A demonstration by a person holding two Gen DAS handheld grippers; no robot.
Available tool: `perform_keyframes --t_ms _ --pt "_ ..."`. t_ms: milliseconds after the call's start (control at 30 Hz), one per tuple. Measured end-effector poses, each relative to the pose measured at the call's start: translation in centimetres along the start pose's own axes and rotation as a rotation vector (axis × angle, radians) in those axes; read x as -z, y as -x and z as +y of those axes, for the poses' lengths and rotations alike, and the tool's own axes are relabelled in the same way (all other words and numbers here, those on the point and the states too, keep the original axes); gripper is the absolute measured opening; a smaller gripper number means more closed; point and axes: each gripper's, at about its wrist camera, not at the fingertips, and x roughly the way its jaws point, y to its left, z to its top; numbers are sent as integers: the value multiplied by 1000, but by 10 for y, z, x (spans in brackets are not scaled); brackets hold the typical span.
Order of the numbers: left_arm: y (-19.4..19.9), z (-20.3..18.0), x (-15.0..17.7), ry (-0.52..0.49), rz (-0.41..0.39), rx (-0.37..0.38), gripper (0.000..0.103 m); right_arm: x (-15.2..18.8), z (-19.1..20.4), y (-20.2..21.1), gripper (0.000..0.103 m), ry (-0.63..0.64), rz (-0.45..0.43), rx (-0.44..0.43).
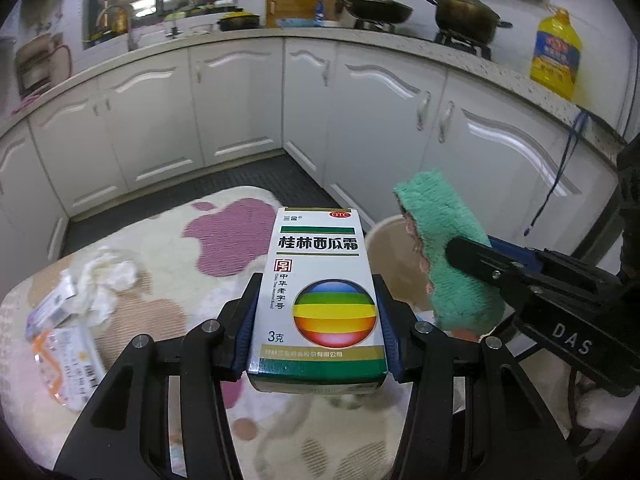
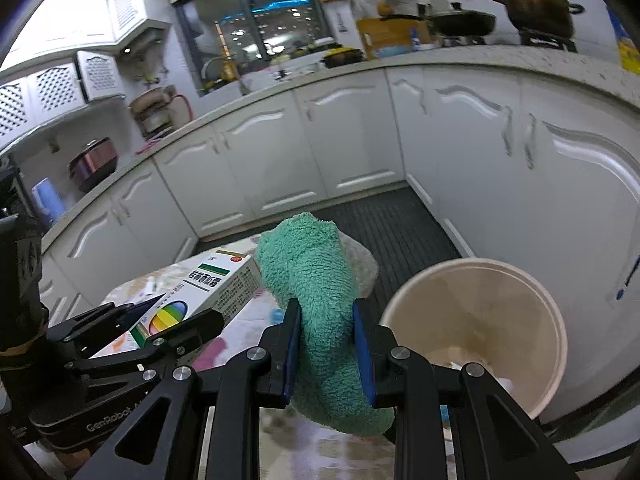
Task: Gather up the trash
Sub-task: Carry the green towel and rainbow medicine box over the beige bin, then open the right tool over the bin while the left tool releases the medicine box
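My left gripper (image 1: 318, 320) is shut on a white medicine box (image 1: 320, 296) with a rainbow ball print, held above the patterned table (image 1: 168, 240). The box also shows in the right wrist view (image 2: 200, 296). My right gripper (image 2: 326, 344) is shut on a green fluffy cloth (image 2: 320, 292); it also shows in the left wrist view (image 1: 444, 248). A beige paper bucket (image 2: 480, 328) stands just right of the cloth, with a few scraps inside. Crumpled tissue (image 1: 106, 280) and plastic wrappers (image 1: 64, 352) lie on the table's left.
White kitchen cabinets (image 1: 248, 96) wrap around behind the table, with a dark floor mat (image 1: 224, 184) between. Pots (image 1: 464, 12) and a yellow oil bottle (image 1: 556, 52) stand on the counter.
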Motion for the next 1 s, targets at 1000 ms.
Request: perform_keyframes --t_ms 1000 --pt "-144 -85 -27 65 224 230 50 29 -143 -66 26 -201 157 208"
